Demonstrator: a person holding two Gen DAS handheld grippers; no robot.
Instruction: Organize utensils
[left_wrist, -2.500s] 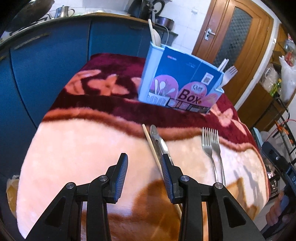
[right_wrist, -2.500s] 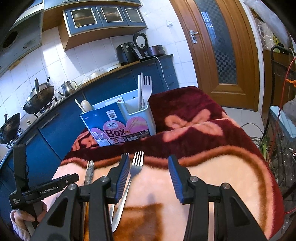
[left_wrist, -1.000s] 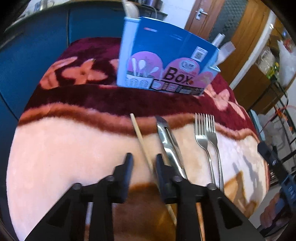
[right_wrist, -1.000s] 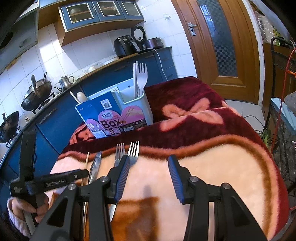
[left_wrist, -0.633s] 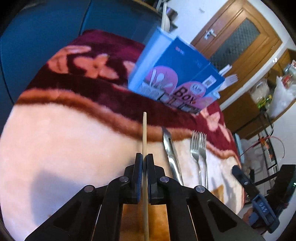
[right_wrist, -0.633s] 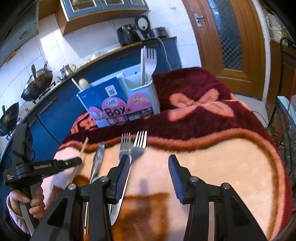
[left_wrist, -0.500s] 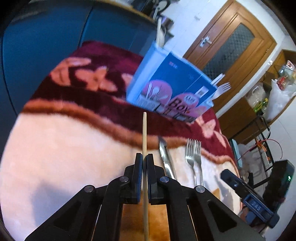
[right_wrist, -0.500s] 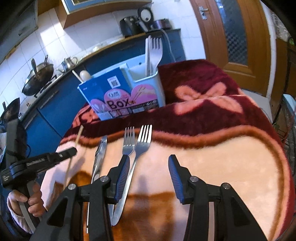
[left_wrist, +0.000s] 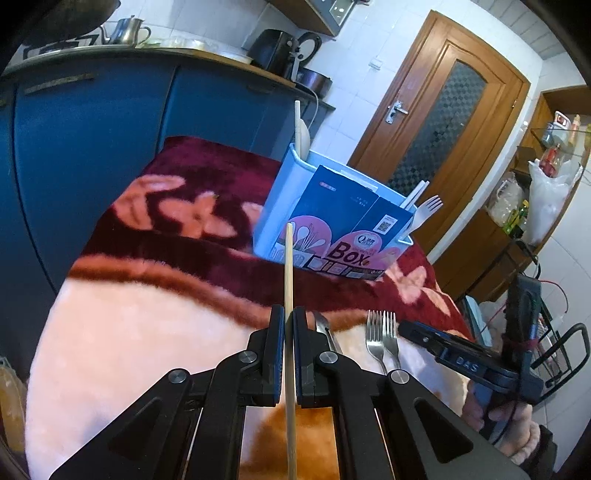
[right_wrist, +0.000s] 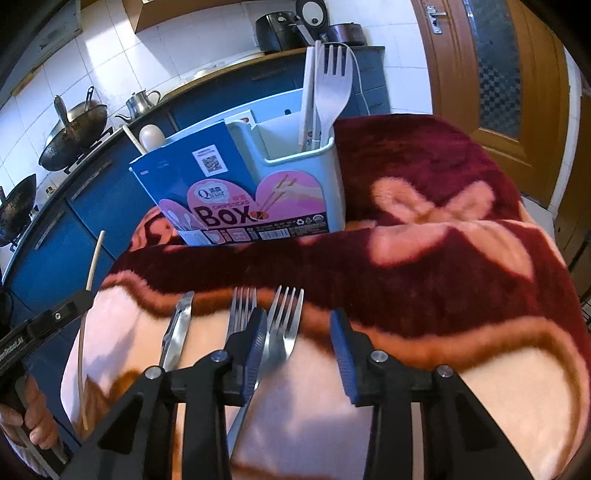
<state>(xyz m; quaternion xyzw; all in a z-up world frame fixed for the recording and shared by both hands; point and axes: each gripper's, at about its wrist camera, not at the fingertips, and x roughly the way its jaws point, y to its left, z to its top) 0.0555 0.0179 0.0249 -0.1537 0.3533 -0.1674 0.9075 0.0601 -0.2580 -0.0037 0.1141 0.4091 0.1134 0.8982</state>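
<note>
Chopstick (left_wrist: 288, 280), pale and wooden, is clamped between the closed jaws of the left gripper (left_wrist: 288, 325) and lifted clear of the plush blanket (left_wrist: 147, 332), its tip pointing toward the utensil box (left_wrist: 332, 221). That box, light blue with a blue and pink printed sleeve, stands on the dark red band of the blanket, well beyond both grippers; a white plastic fork (right_wrist: 332, 92) stands upright in its right-hand compartment, and a pale spoon (right_wrist: 151, 134) shows at its far left end. On the peach part of the blanket lie metal tongs (right_wrist: 177, 332) and two steel forks side by side, the left fork (right_wrist: 240, 310) and the right fork (right_wrist: 284, 325), tines pointing toward the box. The right gripper (right_wrist: 299, 343) is low over them, its jaws partly apart and just now narrowing; the right fork lies between them, beside the left finger (right_wrist: 255, 347), and the pads do not press on it.
</note>
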